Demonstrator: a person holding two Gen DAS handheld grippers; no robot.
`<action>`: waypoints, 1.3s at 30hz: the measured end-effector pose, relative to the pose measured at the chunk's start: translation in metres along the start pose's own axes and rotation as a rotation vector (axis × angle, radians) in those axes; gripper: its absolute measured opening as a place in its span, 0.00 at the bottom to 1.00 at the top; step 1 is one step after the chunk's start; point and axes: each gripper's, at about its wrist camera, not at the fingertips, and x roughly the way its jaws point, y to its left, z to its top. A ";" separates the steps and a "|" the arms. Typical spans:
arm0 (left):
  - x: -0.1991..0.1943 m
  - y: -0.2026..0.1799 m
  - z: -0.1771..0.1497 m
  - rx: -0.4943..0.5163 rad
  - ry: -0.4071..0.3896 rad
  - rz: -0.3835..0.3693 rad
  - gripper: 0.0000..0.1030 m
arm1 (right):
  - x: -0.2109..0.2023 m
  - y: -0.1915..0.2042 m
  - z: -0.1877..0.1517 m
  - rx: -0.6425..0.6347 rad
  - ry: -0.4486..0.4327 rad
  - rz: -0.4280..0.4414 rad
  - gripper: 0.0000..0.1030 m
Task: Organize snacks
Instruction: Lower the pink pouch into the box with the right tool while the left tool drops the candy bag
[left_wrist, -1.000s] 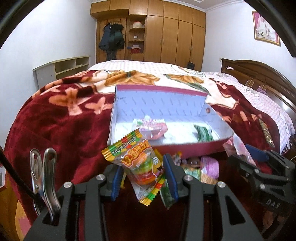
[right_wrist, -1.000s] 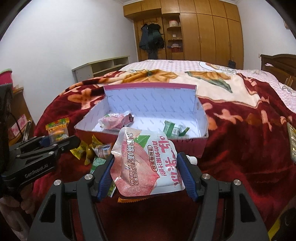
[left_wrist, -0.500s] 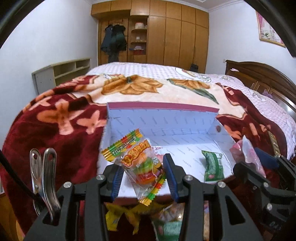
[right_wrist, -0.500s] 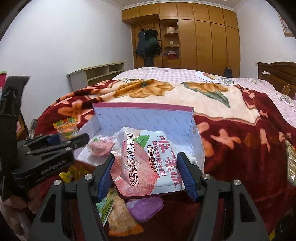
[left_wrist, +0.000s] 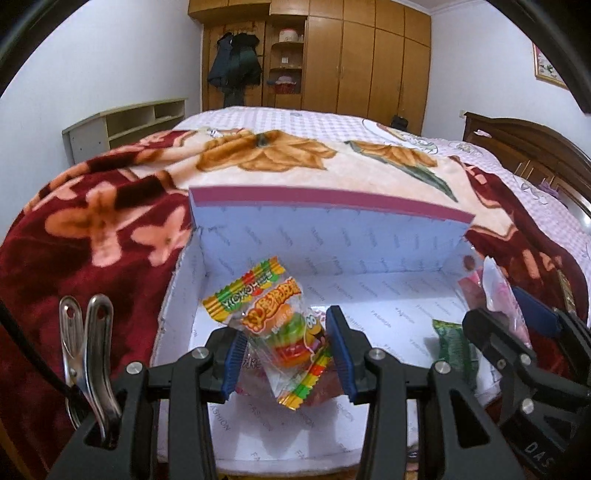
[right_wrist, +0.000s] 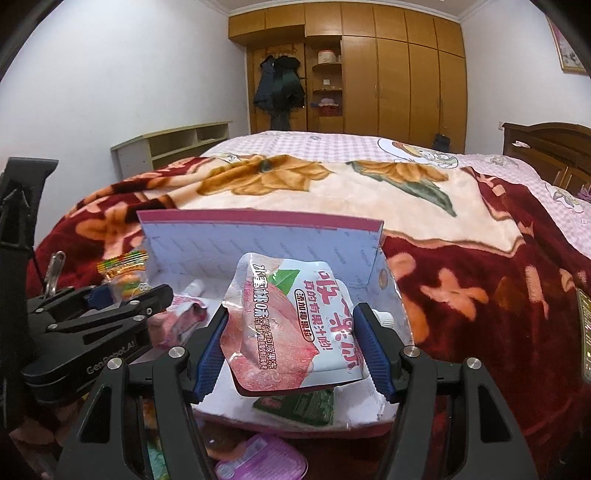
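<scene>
crinkly clear plastic burger-gummy packet (left_wrist: 284, 325), light and slippery, is hanging pinched mid-body in the left gripper (left_wrist: 286, 352) over the white-lined cardboard box (left_wrist: 332, 236), while the right gripper (right_wrist: 291, 347) is clamping a soft pink jelly pouch (right_wrist: 288, 325) by its sides.

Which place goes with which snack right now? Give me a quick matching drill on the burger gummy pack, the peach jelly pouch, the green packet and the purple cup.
Things:
1. burger gummy pack
2. peach jelly pouch
3. green packet
4. purple cup

Places:
A. on the blanket, outside the box's near wall
B. clamped in the right claw
C. lying on the floor of the box
D. clamped in the left claw

Pairs: 1-D, 2-B, 3-C, 4-A
</scene>
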 end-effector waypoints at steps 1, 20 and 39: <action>0.004 0.001 -0.001 -0.006 0.012 0.001 0.43 | 0.003 0.000 -0.001 0.000 0.006 -0.001 0.65; 0.010 0.006 -0.004 -0.029 0.019 -0.009 0.74 | 0.021 -0.004 -0.009 0.024 0.046 0.009 0.87; -0.052 0.018 -0.012 -0.004 0.001 -0.002 0.74 | -0.030 0.008 -0.016 -0.001 0.037 0.085 0.90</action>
